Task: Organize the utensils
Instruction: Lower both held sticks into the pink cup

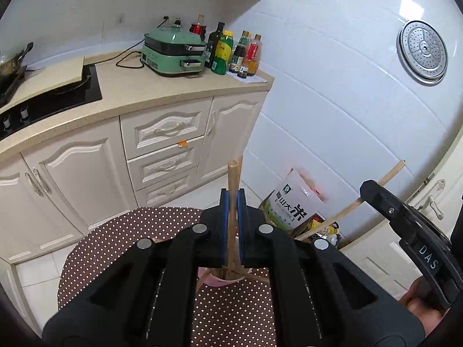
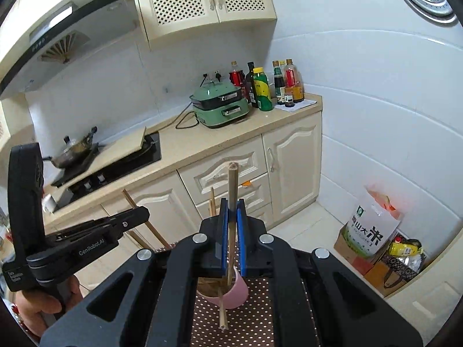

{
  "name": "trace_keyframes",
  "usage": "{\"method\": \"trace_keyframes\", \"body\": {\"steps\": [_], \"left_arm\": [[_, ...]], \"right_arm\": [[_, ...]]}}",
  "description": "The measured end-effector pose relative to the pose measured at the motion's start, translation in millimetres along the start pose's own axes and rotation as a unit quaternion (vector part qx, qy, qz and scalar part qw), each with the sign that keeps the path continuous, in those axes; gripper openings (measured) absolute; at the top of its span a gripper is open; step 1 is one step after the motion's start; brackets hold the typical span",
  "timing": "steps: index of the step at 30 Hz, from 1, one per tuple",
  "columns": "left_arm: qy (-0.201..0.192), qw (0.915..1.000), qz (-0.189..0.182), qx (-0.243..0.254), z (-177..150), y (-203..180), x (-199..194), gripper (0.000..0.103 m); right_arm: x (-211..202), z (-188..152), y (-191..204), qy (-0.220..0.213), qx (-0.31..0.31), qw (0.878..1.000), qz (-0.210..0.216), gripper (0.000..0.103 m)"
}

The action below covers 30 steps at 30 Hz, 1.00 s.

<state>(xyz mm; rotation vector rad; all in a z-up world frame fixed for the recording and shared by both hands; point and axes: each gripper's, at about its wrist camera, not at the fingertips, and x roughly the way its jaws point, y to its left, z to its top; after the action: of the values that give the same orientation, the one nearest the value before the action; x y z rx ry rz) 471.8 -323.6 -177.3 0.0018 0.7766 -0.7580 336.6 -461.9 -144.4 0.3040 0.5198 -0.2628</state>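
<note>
My left gripper (image 1: 232,199) is shut on an upright wooden chopstick (image 1: 233,177) whose lower end reaches into a pink cup (image 1: 224,282) on the dotted tablecloth (image 1: 115,240). My right gripper (image 2: 232,208) is shut on another chopstick (image 2: 232,179), which hangs down to the rim of the pink cup (image 2: 235,293). Each gripper shows in the other's view: the right gripper (image 1: 366,186) with its slanting chopstick (image 1: 344,211), and the left gripper (image 2: 144,212) with its chopstick (image 2: 157,235). More sticks stand in the cup, and one (image 2: 222,315) lies in front of it.
A kitchen counter (image 1: 173,86) carries a green cooker (image 1: 173,52), several bottles (image 1: 231,52) and a stove (image 1: 58,92) with a pan. Cabinets (image 1: 162,150) stand below it. A rice bag (image 1: 292,205) and boxes sit on the floor by the tiled wall. A hand (image 2: 43,306) holds the left gripper.
</note>
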Motion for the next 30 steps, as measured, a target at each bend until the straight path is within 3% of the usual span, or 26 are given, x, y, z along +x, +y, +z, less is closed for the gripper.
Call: {"method": "trace_keyframes", "body": {"steps": [30], "left_arm": [[0.069, 0.9975, 0.012, 0.015, -38.1, 13.6, 19.5, 0.007]], "right_arm": [[51.3, -42.8, 16.4, 0.101, -0.027, 0.995, 0.003, 0.005]]}}
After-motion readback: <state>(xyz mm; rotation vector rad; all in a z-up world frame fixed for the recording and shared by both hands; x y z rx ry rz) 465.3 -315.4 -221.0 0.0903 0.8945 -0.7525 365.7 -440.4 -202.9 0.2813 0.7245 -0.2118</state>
